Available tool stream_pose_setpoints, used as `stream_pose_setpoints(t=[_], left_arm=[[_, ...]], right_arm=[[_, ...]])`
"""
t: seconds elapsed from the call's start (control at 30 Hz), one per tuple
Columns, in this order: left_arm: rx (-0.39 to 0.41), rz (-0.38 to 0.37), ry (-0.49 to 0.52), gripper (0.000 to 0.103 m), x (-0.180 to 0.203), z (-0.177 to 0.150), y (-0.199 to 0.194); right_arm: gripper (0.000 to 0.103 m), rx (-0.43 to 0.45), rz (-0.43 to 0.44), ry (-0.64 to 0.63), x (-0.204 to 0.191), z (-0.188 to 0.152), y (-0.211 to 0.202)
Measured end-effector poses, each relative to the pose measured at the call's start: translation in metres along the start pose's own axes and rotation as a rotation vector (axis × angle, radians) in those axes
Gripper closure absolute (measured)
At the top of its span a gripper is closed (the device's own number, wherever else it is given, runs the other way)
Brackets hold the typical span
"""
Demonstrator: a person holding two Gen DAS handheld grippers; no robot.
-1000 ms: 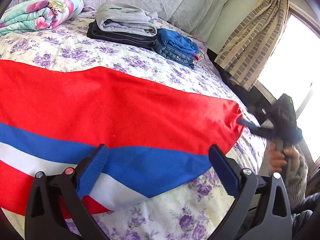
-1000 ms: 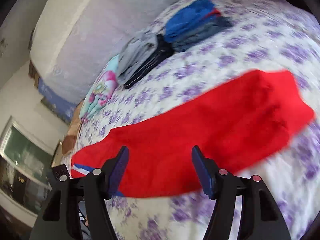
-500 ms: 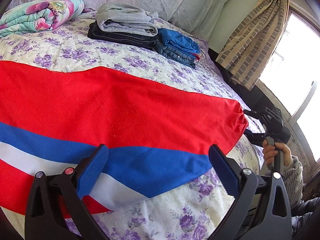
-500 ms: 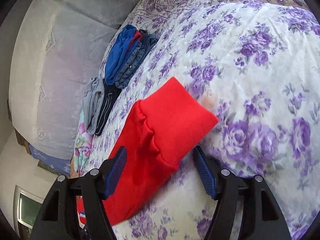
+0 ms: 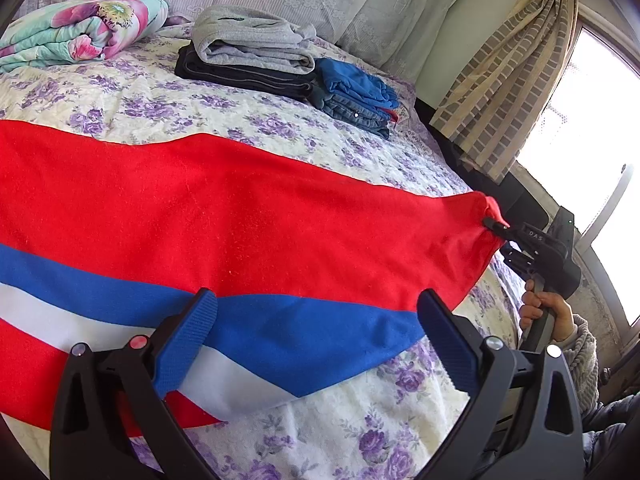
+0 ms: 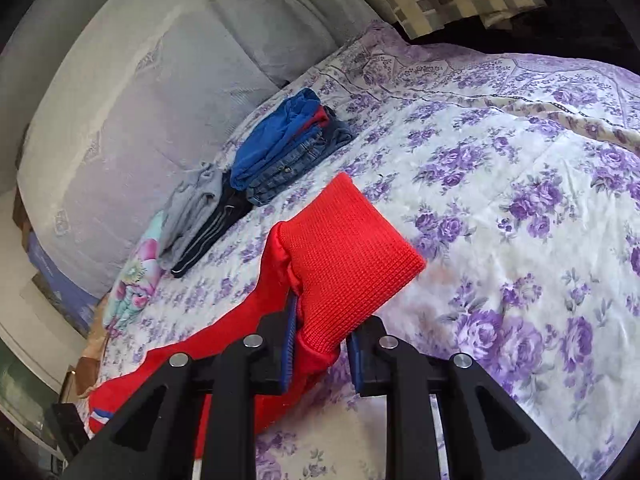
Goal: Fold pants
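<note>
Red pants with a blue and a white side stripe lie spread flat across the flowered bedspread. My left gripper hangs open just above the striped side, with nothing between its blue pads. At the leg's far right end, my right gripper is closing its jaws on the ribbed red cuff. In the right wrist view the cuff sits bunched between the pads of the right gripper, and the fabric gathers at the pinch.
Folded grey and dark clothes and a blue jeans stack sit near the headboard. A rolled floral blanket lies at the back left. A checked curtain and a window stand right of the bed. A person's hand holds the right gripper's handle.
The right gripper swung round to the leg's end, came in over the cuff and narrowed its jaws onto it. The left gripper stayed still and open.
</note>
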State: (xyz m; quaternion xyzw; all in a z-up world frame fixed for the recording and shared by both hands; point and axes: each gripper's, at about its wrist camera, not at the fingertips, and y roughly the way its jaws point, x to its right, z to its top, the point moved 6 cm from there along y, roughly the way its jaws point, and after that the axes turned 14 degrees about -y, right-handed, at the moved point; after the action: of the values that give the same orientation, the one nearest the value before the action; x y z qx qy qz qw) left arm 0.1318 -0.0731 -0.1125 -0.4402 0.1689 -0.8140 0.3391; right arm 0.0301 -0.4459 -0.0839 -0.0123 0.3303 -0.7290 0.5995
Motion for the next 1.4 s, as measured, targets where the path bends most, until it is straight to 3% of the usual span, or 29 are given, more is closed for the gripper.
stream_pose_setpoints(t=[0.13, 0.33, 0.47, 0.57, 0.7, 0.77, 0.83, 0.87, 0.93, 1.0, 1.07, 1.13, 1.23, 1.3, 1.4], left_arm=[[0.029, 0.015, -0.027, 0.005, 0.000, 0.003, -0.006], [0.200, 0.053, -0.081, 0.005, -0.001, 0.020, -0.066], [0.295, 0.156, -0.144, 0.005, -0.028, 0.031, -0.105], [0.337, 0.139, -0.227, 0.005, -0.049, 0.028, -0.129], [0.376, 0.152, -0.249, 0.005, -0.060, 0.021, -0.147], [0.382, 0.159, -0.244, 0.005, -0.062, 0.018, -0.152], [0.383, 0.160, -0.242, 0.005, -0.064, 0.016, -0.153], [0.385, 0.160, -0.246, 0.005, -0.066, 0.015, -0.154], [0.386, 0.156, -0.259, 0.005, -0.070, 0.014, -0.154], [0.387, 0.154, -0.271, 0.005, -0.074, 0.013, -0.154], [0.393, 0.154, -0.280, 0.005, -0.078, 0.012, -0.154], [0.393, 0.155, -0.295, 0.005, -0.083, 0.010, -0.153], [0.384, 0.159, -0.313, 0.005, -0.091, 0.007, -0.148], [0.377, 0.171, -0.319, 0.005, -0.096, 0.005, -0.143], [0.366, 0.188, -0.327, 0.005, -0.103, 0.003, -0.137]], right_arm=[[0.081, 0.054, -0.126, -0.292, -0.050, 0.011, -0.010], [0.081, 0.108, -0.149, -0.653, -0.149, 0.007, -0.008], [0.081, 0.116, -0.131, -0.876, -0.216, -0.024, 0.004], [0.081, 0.104, -0.111, -1.041, -0.261, -0.054, 0.019], [0.081, 0.057, -0.130, -1.266, -0.302, -0.101, 0.041], [0.076, 0.000, -0.169, -1.403, -0.313, -0.125, 0.053], [0.041, 0.003, -0.167, -1.493, -0.321, -0.140, 0.052], [0.039, 0.039, -0.179, -1.525, -0.325, -0.145, 0.045], [0.038, 0.054, -0.119, -1.527, -0.332, -0.148, 0.030], [0.038, 0.053, 0.010, -1.440, -0.336, -0.140, 0.007], [0.038, 0.063, 0.085, -1.290, -0.331, -0.115, -0.011], [0.038, 0.077, 0.055, -1.097, -0.312, -0.073, -0.010], [0.038, 0.042, -0.072, -0.984, -0.284, -0.040, 0.013], [0.038, 0.004, -0.057, -0.992, -0.285, -0.046, 0.025], [0.038, -0.141, -0.018, -1.080, -0.298, -0.089, 0.054]])
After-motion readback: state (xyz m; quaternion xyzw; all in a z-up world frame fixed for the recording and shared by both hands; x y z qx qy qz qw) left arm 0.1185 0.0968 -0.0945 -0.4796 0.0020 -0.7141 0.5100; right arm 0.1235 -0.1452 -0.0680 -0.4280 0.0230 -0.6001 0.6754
